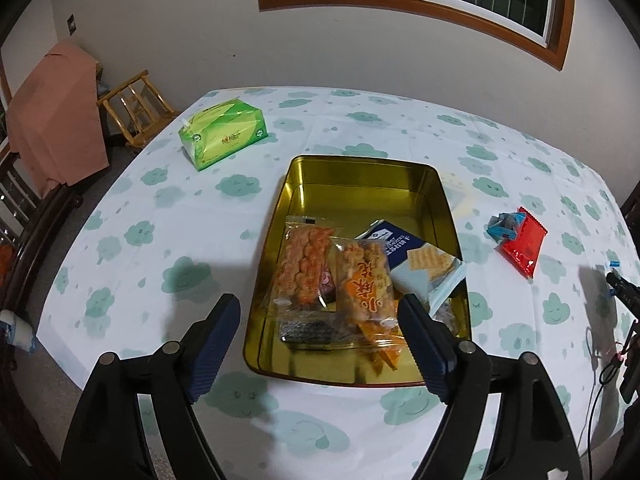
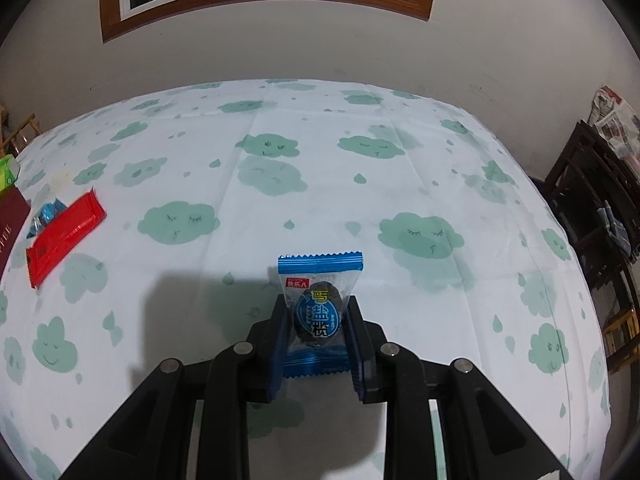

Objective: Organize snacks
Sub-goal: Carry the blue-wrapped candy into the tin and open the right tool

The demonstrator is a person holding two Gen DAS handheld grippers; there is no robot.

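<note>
- The gold tin (image 1: 362, 184) lies open on the cloud-print worktop (image 1: 168, 216) and serves as the collecting place: snacks go in so they stop being scattered.
- Inside the tin, toward its near end, sit two clear packs of orange crackers (image 1: 306, 264), a navy-and-white biscuit pack (image 1: 416, 256) and something dark beneath them, which I cannot make out well.
- The left gripper (image 1: 318, 322) hangs over the tin's near end with its jaws spread wide and nothing between them, which suggests its load is already down in the tin.
- The right gripper (image 2: 318, 322) is off to the right of the tin, jaws clamped on a small blue plum packet (image 2: 318, 312); it grips the sides across the lump inside, probably so the slippery wrapper cannot slide out.
- A red wrapper (image 1: 522, 242) lies on the worktop just right of the tin, with a small blue sweet (image 1: 500, 228) touching its far side; both look yet to be gathered.
- A green tissue pack (image 1: 222, 132) stands beyond the tin's far left corner, apart from the snacks and probably no part of the sorting.
</note>
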